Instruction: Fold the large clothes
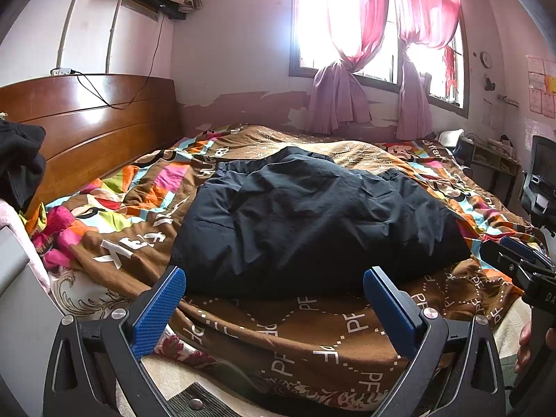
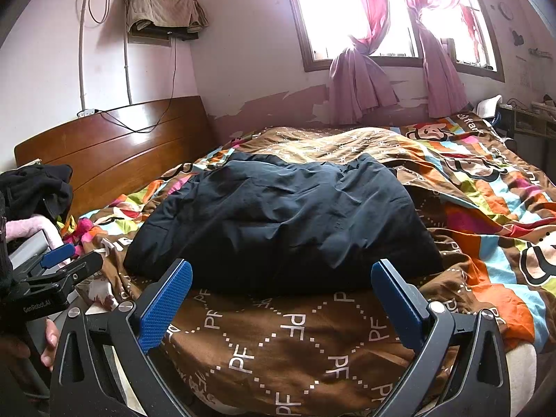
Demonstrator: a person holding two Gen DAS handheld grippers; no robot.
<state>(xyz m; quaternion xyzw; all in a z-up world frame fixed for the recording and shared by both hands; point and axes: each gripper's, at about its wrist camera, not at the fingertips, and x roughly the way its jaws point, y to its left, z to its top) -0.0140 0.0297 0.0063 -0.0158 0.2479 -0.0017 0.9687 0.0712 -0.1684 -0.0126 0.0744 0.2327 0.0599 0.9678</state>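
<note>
A large dark navy garment (image 1: 312, 222) lies folded into a rough rectangle on the patterned brown quilt (image 1: 312, 333) of the bed; it also shows in the right wrist view (image 2: 285, 222). My left gripper (image 1: 274, 274) is open and empty, just short of the garment's near edge. My right gripper (image 2: 281, 267) is open and empty, also just in front of the near edge. The right gripper shows at the right edge of the left wrist view (image 1: 521, 260), and the left gripper shows at the left of the right wrist view (image 2: 62, 260).
A wooden headboard (image 1: 87, 121) stands at the left. A pile of black clothes (image 1: 21, 160) and a pink cloth (image 2: 38, 226) lie at the bed's left end. A window with pink curtains (image 1: 347, 69) is behind the bed. A desk and chair (image 1: 538, 180) stand at the right.
</note>
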